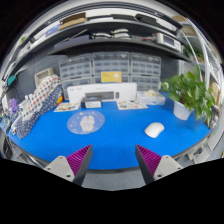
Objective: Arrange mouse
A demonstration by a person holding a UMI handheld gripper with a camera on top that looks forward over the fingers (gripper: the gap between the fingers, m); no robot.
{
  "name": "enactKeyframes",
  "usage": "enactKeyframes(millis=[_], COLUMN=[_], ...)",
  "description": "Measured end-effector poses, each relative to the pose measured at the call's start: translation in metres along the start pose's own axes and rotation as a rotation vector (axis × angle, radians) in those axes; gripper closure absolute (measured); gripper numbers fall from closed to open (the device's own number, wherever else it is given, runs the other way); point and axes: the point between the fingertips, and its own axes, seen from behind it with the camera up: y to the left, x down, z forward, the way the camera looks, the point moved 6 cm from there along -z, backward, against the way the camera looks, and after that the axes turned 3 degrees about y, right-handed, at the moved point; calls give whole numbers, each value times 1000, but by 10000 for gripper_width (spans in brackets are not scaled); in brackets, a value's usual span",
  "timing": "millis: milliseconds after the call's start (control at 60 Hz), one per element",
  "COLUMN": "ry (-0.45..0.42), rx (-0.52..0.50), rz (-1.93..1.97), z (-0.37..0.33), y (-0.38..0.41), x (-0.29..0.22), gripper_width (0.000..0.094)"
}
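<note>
Gripper (115, 160) fingers wide apart, holding nothing. Mouse (154, 129) on blue mat (110, 140), ahead & right. Prob light, hard, smooth shell, so pinch across its sides.

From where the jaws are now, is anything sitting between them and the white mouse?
Nothing visible does. The mouse lies on the blue mat ahead of the open gripper, slightly right. Only bare mat lies between. The round clear dish sits off to the left.
</note>
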Motion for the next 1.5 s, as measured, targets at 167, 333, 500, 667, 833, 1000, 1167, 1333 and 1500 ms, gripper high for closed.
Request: enactKeyframes(millis=[167,333,500,667,833,1000,1167,1333,1500], ry=[83,153,207,235,255,268,286,263,236], rx=[82,122,92,31,-15,-89,-122,-89,-71], rz=[60,95,103,72,32,-29,-77,-127,-132], z=[27,69,118,163,200,235,257,262,260], y=[-74,-135,-167,-176,-179,-166,-153,-152,-152], x=[27,27,11,-13,-34,-56,-66,-64,-62], gripper_width=[55,71,77,75,72,99,292,437,512])
